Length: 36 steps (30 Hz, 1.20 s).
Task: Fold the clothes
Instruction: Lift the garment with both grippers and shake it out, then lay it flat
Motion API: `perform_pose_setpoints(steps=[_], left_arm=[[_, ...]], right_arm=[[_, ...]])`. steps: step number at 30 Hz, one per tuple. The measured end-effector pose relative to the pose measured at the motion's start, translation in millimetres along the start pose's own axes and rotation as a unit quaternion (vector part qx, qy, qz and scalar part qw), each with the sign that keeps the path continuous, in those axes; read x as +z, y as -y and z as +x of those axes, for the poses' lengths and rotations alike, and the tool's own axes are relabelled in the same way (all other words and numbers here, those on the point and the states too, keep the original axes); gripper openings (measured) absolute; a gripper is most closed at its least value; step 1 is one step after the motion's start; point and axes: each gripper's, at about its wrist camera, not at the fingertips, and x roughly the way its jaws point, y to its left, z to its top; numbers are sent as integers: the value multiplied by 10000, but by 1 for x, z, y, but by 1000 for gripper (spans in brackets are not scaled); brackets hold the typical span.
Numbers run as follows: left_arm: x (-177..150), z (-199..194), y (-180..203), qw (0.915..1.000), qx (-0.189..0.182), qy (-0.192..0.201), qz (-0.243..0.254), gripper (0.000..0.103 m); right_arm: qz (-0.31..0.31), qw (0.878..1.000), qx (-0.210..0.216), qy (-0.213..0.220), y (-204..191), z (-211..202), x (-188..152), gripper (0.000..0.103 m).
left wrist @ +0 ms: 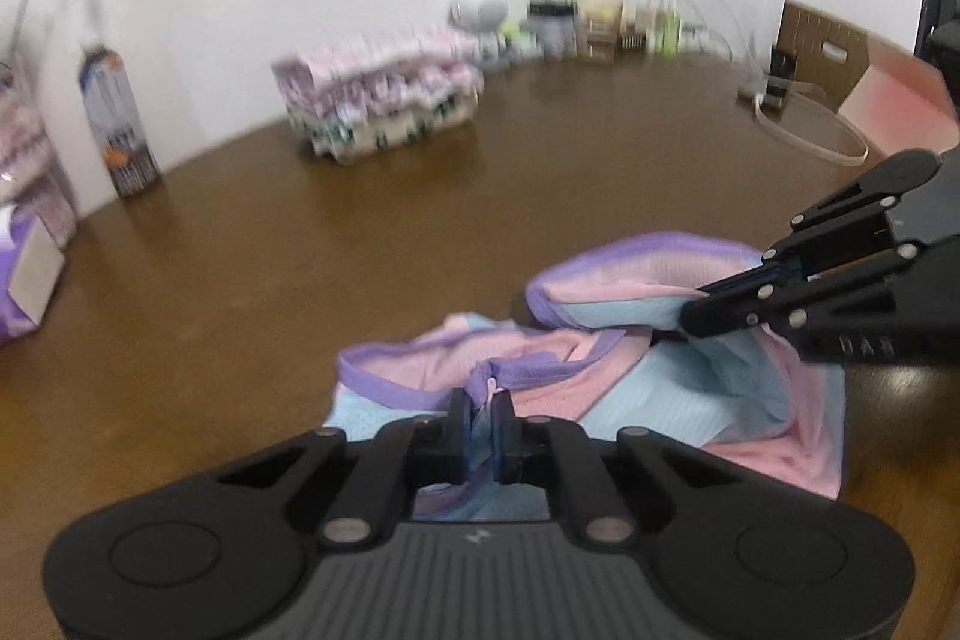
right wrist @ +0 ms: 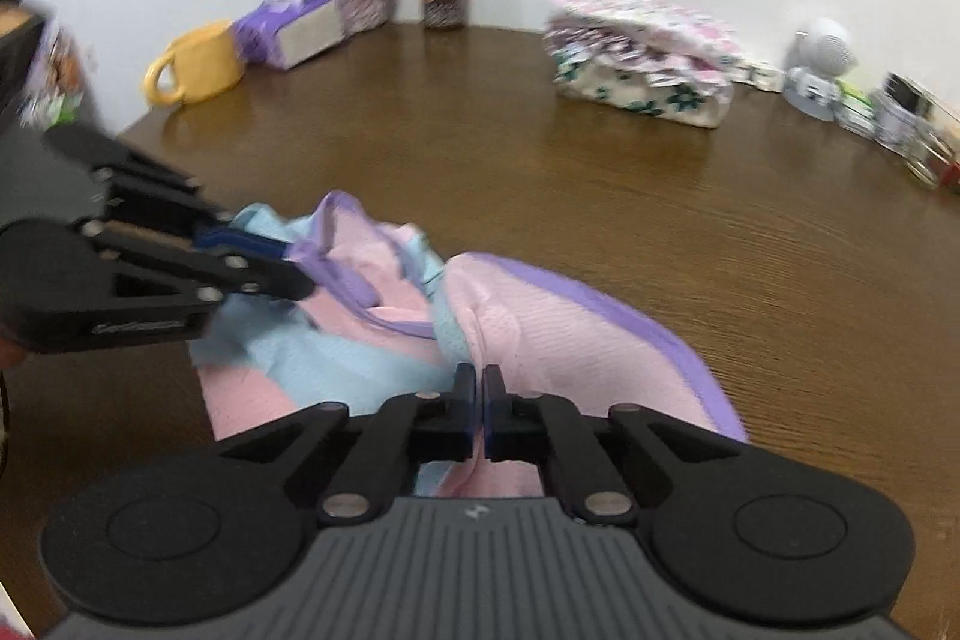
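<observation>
A small pink, light-blue and purple-trimmed mesh garment point(left wrist: 600, 388) lies crumpled on the brown wooden table point(left wrist: 300, 280). My left gripper point(left wrist: 483, 400) is shut on a purple-edged fold at its near side. My right gripper point(left wrist: 690, 307) comes in from the right, shut on the raised far part of the cloth. In the right wrist view the garment point(right wrist: 540, 340) spreads in front of my right gripper point(right wrist: 483, 379), whose jaws pinch pink and blue fabric. The left gripper point(right wrist: 300, 274) enters from the left, clamped on the purple trim.
A stack of folded floral clothes point(left wrist: 378, 99) sits at the back of the table. A spray can point(left wrist: 117, 123), a tissue box point(right wrist: 294, 30), a yellow mug point(right wrist: 195, 63), a small white device point(right wrist: 822, 57), jars point(right wrist: 900, 111) and a cardboard box point(left wrist: 822, 51) line the edges.
</observation>
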Motion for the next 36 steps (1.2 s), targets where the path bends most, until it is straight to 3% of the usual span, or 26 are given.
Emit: perform_pose_setpoints(steps=[5,11,15,20,26,31,36], left_arm=[[2,-39,-24,9961,304,570,-608,4],[8,-106,-53,9783,821,1426,-1258,4],[15,-139,-65,9660,1063,1776,-1549,4],[15,-182,-63,9520,1255,2240,-1668,4],[11,-218,-49,9438,1433,2583,-1480,4],[21,-207,-59,9492,1414,2314,-1596,4],[51,-170,-76,9531,1365,1962,-1858,4]], right_arm=[[597,9966,-200,526,42,-32,6,2],[1758,9721,-108,1552,110,-100,18,1],[1818,9602,-339,2095,130,-136,28,1],[1847,9496,-213,2524,139,-171,34,1],[1880,9482,-138,2556,143,-186,25,1],[1915,9524,-169,2366,143,-169,28,1],[1966,9606,-359,1929,149,-131,54,1]])
